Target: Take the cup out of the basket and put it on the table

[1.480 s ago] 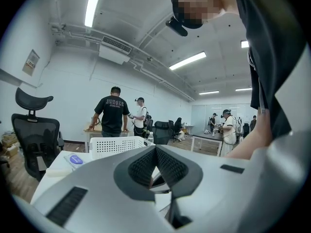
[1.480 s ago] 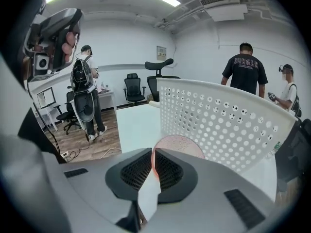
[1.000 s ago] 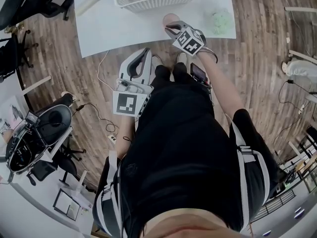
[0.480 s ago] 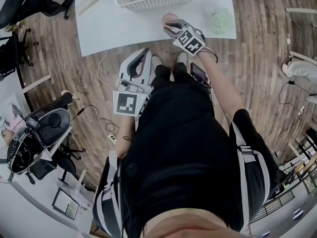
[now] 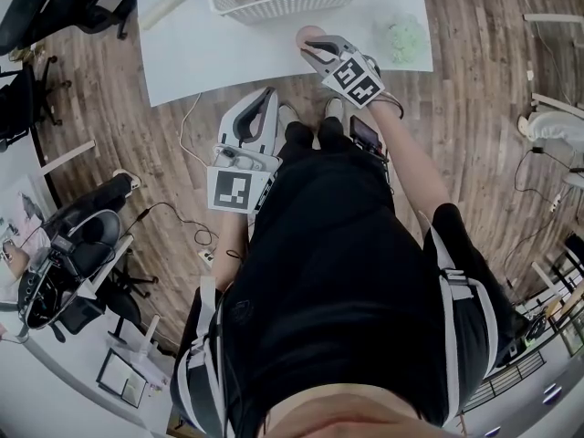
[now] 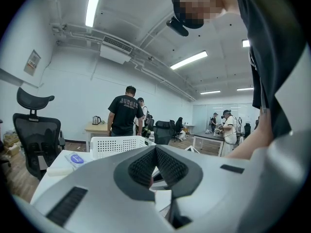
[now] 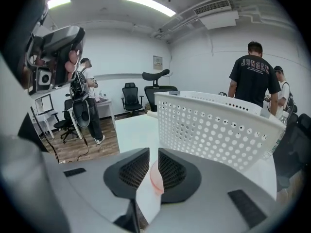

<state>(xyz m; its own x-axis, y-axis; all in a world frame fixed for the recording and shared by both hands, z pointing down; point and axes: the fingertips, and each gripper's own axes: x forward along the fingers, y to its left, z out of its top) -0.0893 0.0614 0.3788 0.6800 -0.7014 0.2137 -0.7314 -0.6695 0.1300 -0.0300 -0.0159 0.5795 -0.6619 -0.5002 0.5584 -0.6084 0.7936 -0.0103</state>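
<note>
My right claw [image 5: 312, 53] is pinched narrow on the wall of the pink cup [image 5: 307, 35], holding it over the table [image 5: 219, 53] just on my side of the basket [image 5: 292, 4], so I judge the tabletop lies right beneath it.

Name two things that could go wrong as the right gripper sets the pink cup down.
1. The right gripper pinches the pink cup only by its thin rim, so the cup may slip or tilt on release.
2. The cup hangs near the front edge of the table; set down carelessly, it could tip off.
</note>
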